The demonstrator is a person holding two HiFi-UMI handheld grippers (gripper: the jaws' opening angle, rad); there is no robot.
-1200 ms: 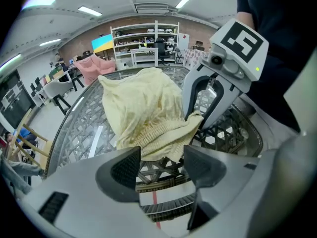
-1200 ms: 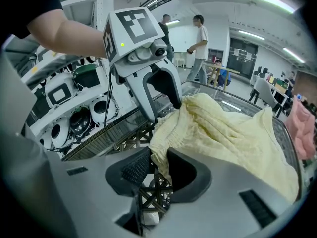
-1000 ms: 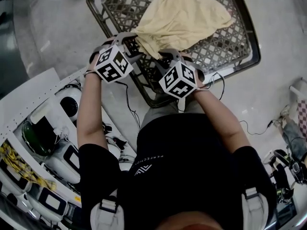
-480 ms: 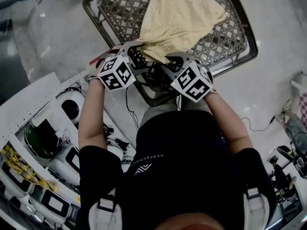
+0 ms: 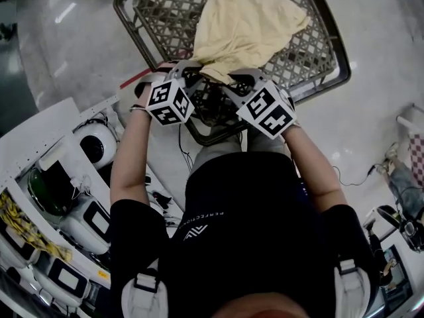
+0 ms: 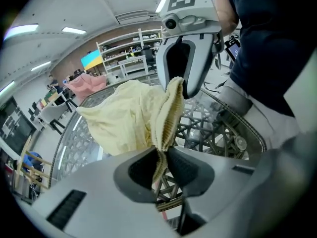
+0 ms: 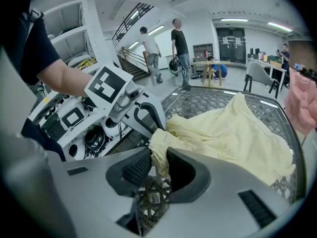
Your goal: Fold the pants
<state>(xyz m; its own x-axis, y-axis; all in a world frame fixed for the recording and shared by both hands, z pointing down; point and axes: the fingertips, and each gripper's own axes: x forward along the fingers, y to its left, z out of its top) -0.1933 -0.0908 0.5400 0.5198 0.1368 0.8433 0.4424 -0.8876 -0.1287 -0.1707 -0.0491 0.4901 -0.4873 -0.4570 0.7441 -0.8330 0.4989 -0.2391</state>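
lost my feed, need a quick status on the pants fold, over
Left gripper just closed on the ribbed edge of the pants. Right gripper shut on the pants beside it. Pants heaped in the basket, not yet folded. Nothing in the way.

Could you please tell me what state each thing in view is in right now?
Basket: upright, one garment inside.
Pants: unfolded and bunched, near edge pinched up at two spots, the rest lying in the basket.
Left gripper: jaws have just been closing, shut on the pants' ribbed hem.
Right gripper: shut on the pants' edge.
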